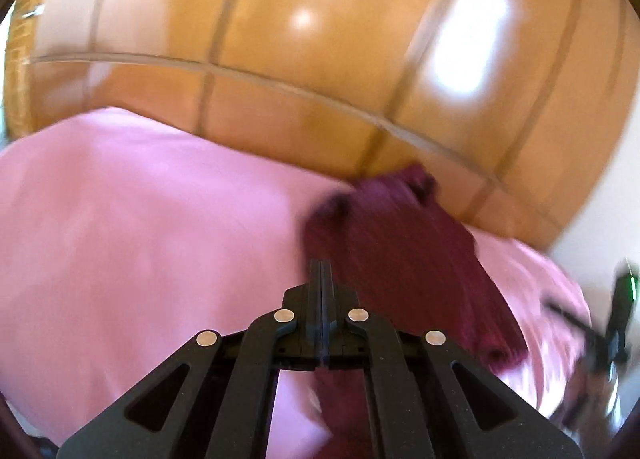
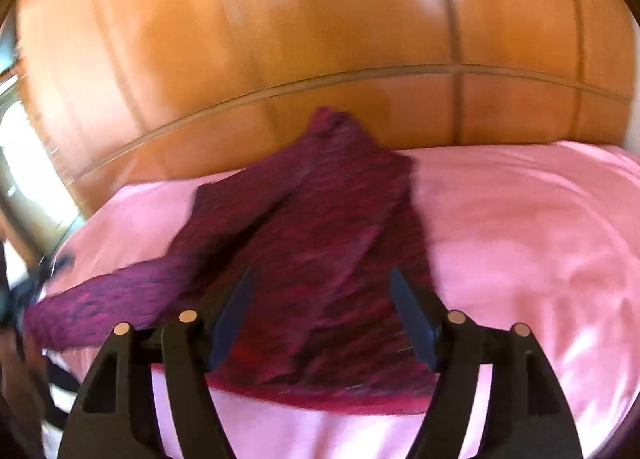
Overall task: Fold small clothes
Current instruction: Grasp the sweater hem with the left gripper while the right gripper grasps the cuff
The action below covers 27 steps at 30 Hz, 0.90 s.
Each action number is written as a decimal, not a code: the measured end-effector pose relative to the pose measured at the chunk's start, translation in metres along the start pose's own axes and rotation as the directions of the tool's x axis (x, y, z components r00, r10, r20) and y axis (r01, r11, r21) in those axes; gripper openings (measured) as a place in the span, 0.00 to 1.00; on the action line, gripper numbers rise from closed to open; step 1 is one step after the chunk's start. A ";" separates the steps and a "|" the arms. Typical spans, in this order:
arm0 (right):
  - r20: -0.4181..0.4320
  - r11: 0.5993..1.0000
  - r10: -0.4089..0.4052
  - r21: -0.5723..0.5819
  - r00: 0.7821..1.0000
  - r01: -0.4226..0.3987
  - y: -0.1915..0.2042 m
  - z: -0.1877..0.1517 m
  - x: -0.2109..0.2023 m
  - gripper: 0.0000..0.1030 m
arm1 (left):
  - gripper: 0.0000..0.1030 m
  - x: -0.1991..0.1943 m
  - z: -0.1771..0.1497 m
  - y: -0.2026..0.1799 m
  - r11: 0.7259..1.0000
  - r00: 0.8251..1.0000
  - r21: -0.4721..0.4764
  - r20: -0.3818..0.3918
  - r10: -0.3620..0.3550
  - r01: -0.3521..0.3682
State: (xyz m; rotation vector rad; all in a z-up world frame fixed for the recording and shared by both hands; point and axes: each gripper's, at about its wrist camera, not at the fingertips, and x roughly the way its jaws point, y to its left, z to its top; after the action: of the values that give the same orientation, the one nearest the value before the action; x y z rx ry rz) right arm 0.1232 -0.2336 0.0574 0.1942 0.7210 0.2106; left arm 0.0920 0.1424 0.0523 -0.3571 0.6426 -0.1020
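Observation:
A maroon knitted garment (image 2: 320,199) lies spread on a pink bedsheet (image 2: 520,219), with one sleeve (image 2: 92,307) stretched out to the left. My right gripper (image 2: 320,271) hovers open over the garment's body, its pads clear of the cloth. In the left wrist view my left gripper (image 1: 322,271) is shut at the left edge of the garment (image 1: 400,243). Maroon cloth shows below its fingers, so it appears to hold the sleeve. Both views are blurred.
Polished wooden wardrobe doors (image 1: 320,59) rise just behind the bed. The pink sheet (image 1: 140,219) spreads wide to the left of the garment. A dark, blurred device (image 1: 616,319) sits at the right edge of the left wrist view.

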 end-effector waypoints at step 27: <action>0.066 0.961 -0.228 0.176 0.971 0.214 -0.092 0.039 0.004 0.10 | 0.06 0.043 -0.145 -0.099 0.863 0.944 0.461 -0.325 -0.051 0.206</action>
State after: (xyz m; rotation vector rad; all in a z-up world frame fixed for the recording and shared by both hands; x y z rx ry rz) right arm 0.1632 -0.3247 0.0609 0.2793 0.6694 -0.0724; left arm 0.0408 -0.0017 -0.0446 0.1162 0.8693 -0.4506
